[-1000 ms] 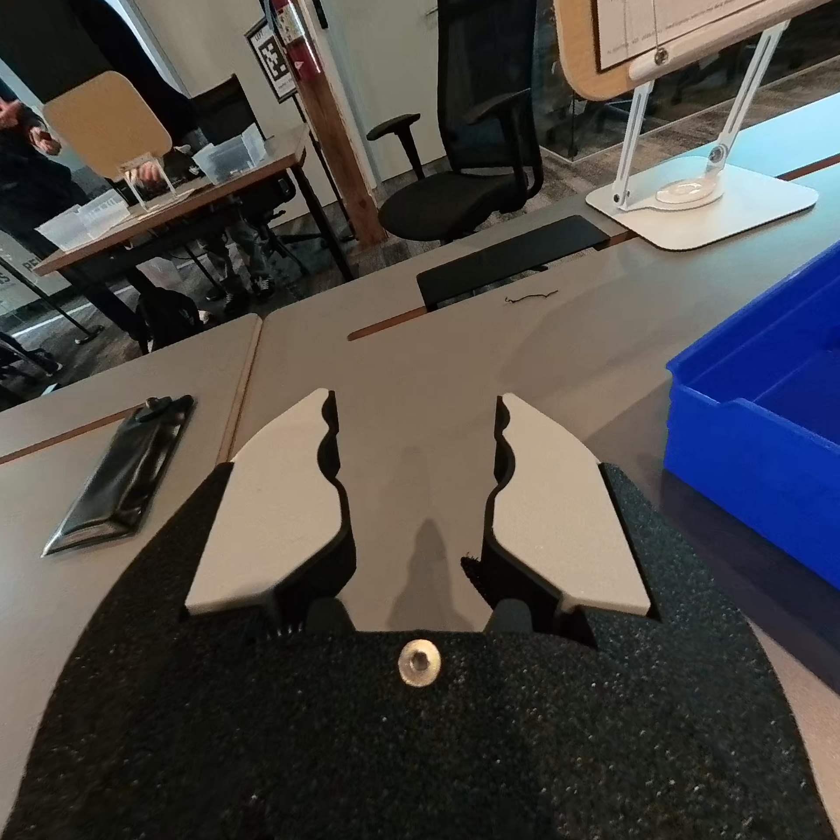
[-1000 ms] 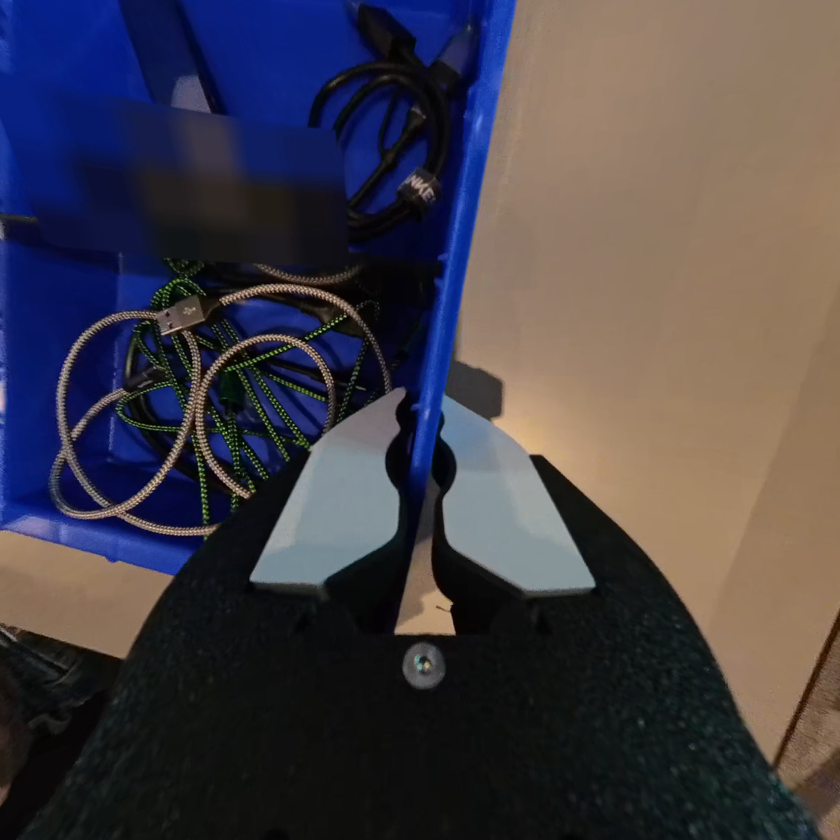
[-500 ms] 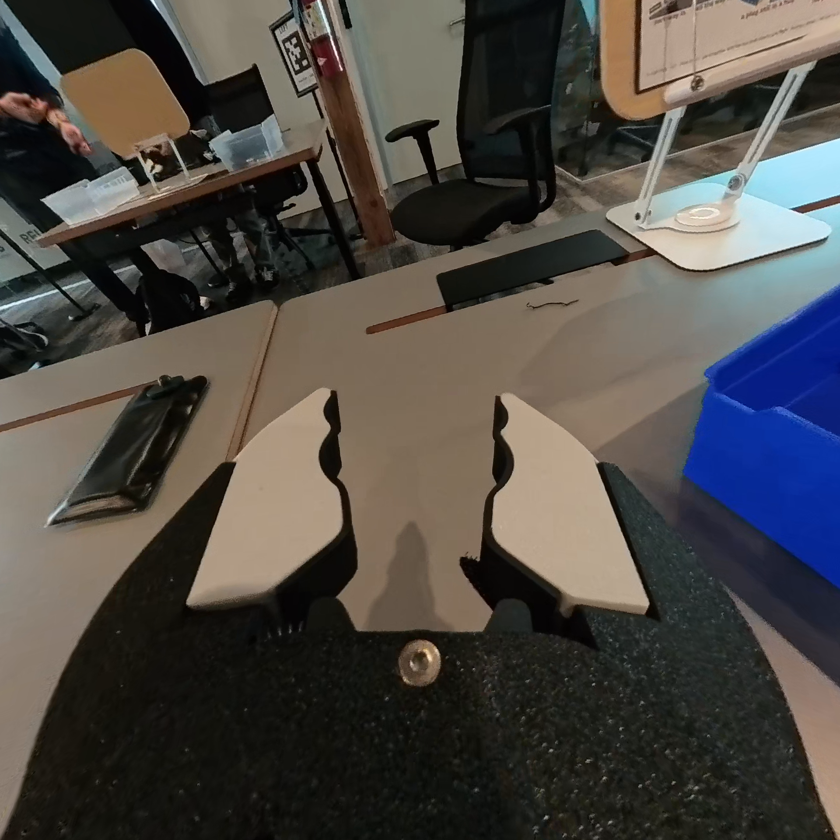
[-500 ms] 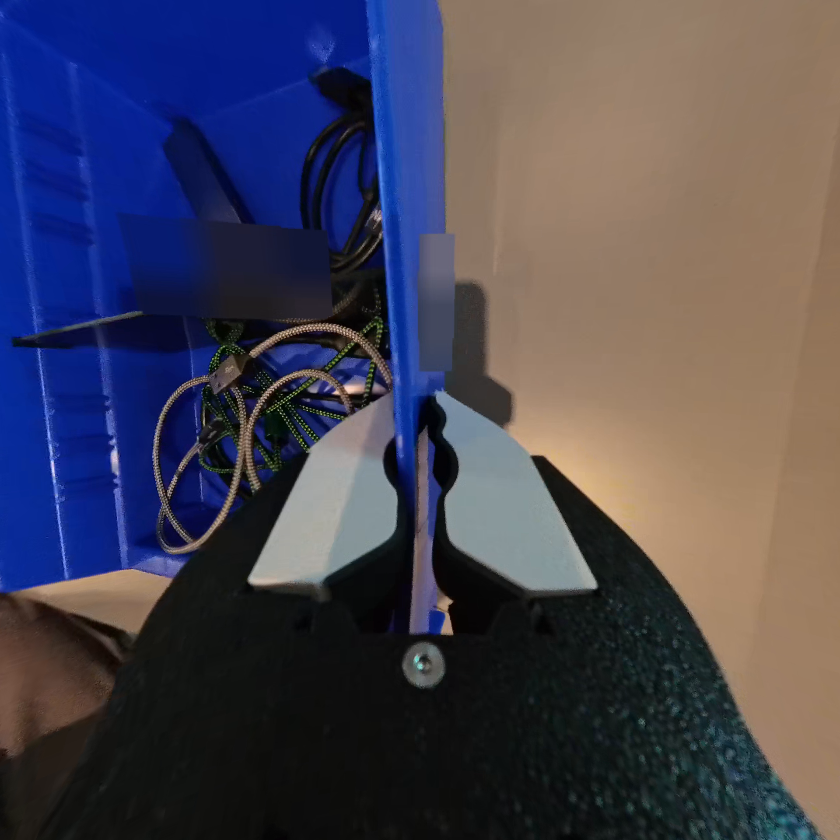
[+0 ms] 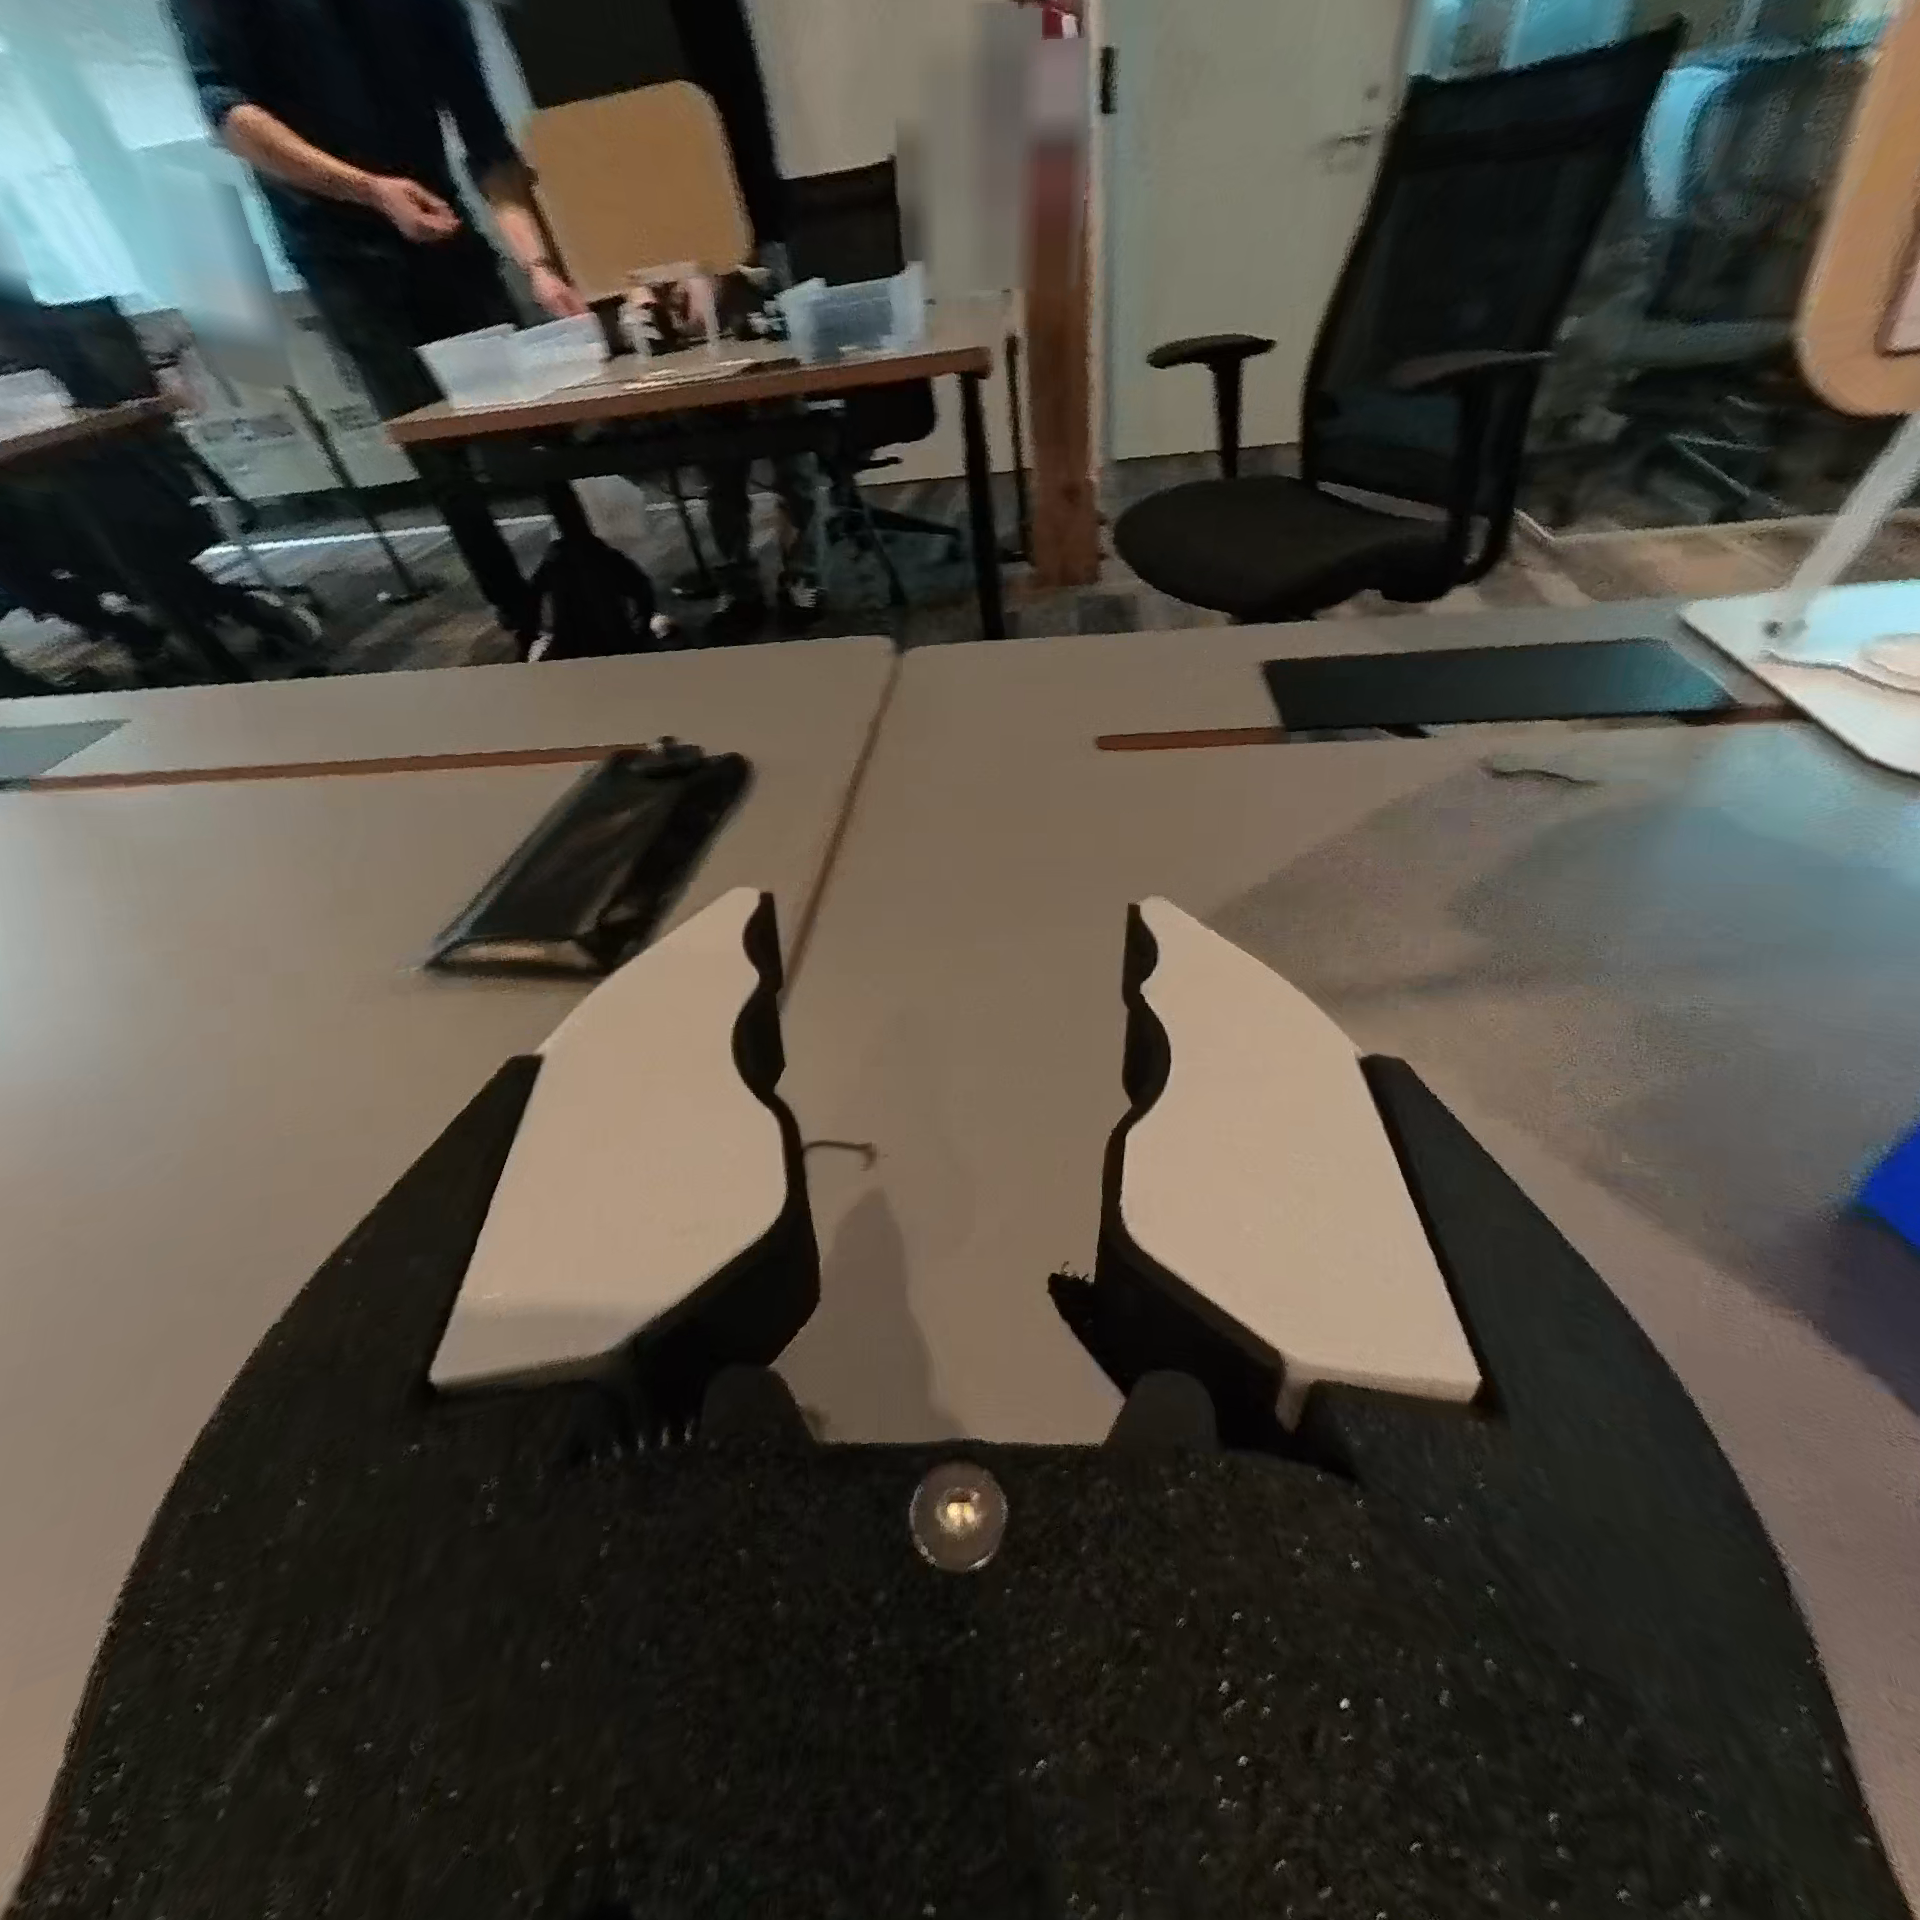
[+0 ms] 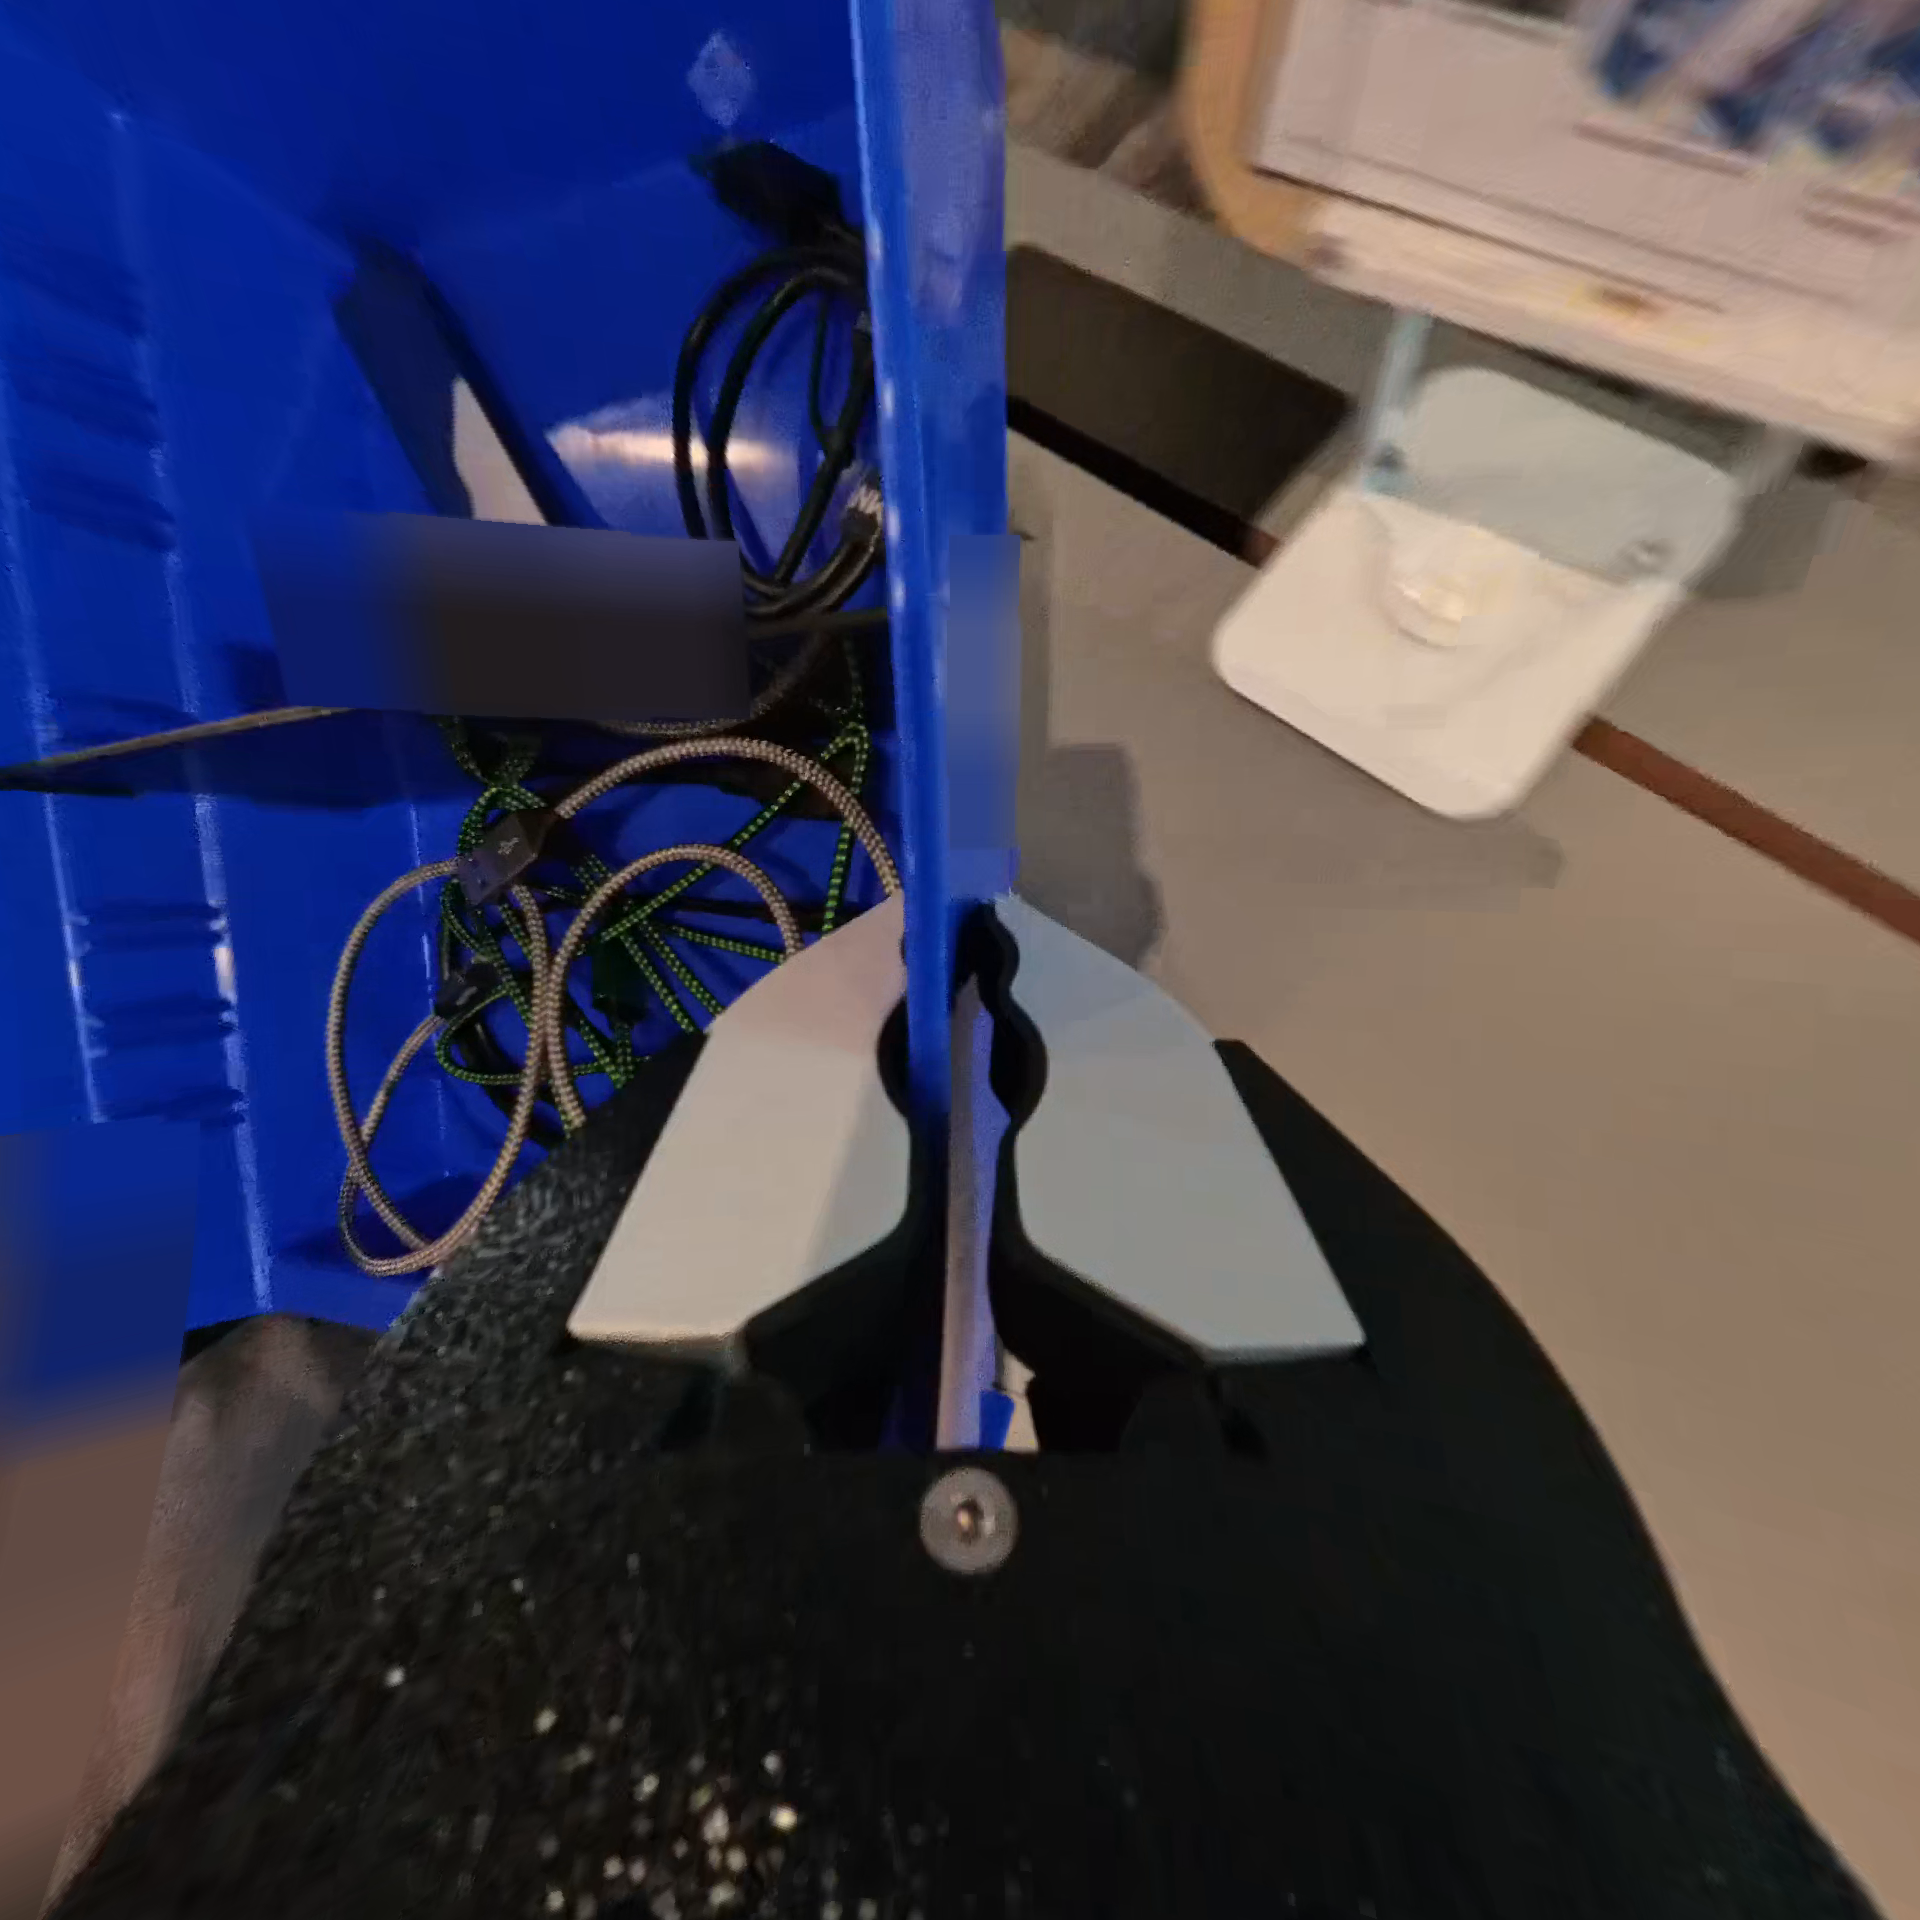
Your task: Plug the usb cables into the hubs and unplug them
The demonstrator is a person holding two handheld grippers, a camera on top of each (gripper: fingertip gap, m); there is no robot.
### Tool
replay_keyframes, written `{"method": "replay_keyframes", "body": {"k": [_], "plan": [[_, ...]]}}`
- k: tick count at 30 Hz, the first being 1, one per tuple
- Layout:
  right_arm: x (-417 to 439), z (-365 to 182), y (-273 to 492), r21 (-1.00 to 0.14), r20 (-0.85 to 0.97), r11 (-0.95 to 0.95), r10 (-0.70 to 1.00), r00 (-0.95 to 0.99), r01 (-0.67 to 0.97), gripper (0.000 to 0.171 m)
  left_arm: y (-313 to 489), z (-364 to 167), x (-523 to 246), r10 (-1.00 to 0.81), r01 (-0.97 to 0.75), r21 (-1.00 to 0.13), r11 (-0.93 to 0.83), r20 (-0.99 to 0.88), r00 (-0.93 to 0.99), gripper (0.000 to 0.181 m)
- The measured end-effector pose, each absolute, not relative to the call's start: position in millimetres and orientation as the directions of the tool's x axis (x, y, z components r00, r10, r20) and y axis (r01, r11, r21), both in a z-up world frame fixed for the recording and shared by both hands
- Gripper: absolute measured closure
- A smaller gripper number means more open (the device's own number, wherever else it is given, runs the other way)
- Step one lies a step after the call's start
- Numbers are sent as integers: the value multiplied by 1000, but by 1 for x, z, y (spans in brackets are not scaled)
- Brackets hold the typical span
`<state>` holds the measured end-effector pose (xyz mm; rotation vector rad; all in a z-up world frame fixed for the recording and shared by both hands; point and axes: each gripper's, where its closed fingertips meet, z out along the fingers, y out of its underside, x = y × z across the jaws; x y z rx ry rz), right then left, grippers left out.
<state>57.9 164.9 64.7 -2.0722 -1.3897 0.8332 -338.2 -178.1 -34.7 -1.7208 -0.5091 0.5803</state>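
My right gripper (image 6: pixel 951 914) is shut on the side wall of a blue bin (image 6: pixel 925 436) and holds it tilted. Inside the bin lie a grey braided USB cable (image 6: pixel 436 1039), a green-and-black braided cable (image 6: pixel 665 935) and a black cable (image 6: pixel 769 416). A blurred patch covers part of the bin's inside. My left gripper (image 5: pixel 951 914) is open and empty above the grey table (image 5: pixel 312 935). A corner of the blue bin (image 5: pixel 1886 1195) shows at the right edge of the left wrist view. No hub can be made out.
A black flat pouch (image 5: pixel 592 862) lies on the table left of my left gripper. A white stand base (image 6: pixel 1455 644) with a board sits at the back right. A black mat (image 5: pixel 1486 686), an office chair (image 5: pixel 1382 416) and a person (image 5: pixel 353 208) at another table are beyond. Some 55 centimetres of space lies between my two pairs of fingers.
The right gripper has swung the held bin up and round, bringing the white stand into view. The left gripper has turned left, so the bin slid to its right edge.
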Motion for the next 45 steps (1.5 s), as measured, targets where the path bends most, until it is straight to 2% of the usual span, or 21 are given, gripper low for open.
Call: {"method": "replay_keyframes", "body": {"k": [7, 14, 21, 25, 29, 31, 33, 35, 38, 41, 43, 45], "plan": [[-134, 20, 73, -588, -185, -127, 982, 20, 799, 165, -253, -26, -374, 746, 89, -990, -107, -21, 666, 119], [-253, -55, 21, -498, -224, -104, 974, -12, 861, 164, -279, -22, -382, 786, 59, -992, -108, -49, 617, 120], [-291, -115, 31, -458, -189, -267, 961, 200, 848, 165, -254, -31, -380, 742, 66, -986, -152, -70, 667, 120], [-282, -142, 39, -447, -110, -252, 968, 226, 858, 165, -237, -33, -374, 707, 58, -984, -170, -81, 702, 120], [-274, -155, 35, -460, -280, -354, 928, 246, 814, 159, -225, -31, -366, 679, 43, -983, -177, -91, 729, 120], [-274, -150, 36, -485, -374, -413, 894, 244, 771, 159, -219, -31, -363, 667, 36, -981, -189, -101, 738, 119], [-280, -126, 40, -563, -482, -480, 852, 204, 672, 158, -212, -31, -358, 646, 30, -980, -195, -106, 756, 118], [-280, -95, 47, -650, -514, -486, 847, 134, 584, 154, -204, -33, -352, 617, 30, -978, -204, -105, 780, 116], [-270, -50, 52, -785, -433, -392, 901, 29, 480, 146, -190, -38, -342, 553, 56, -973, -225, -80, 829, 106], [-241, -19, 43, -865, -309, -253, 949, -62, 434, 126, -174, -47, -332, 487, 81, -964, -252, -55, 872, 92], [-212, -15, 34, -881, -216, -142, 969, -117, 451, 100, -166, -54, -327, 459, 58, -950, -306, -94, 884, 84], [-178, -21, 33, -869, -127, -51, 984, -122, 493, 90, -159, -63, -323, 438, 54, -930, -364, -120, 891, 76]]}}
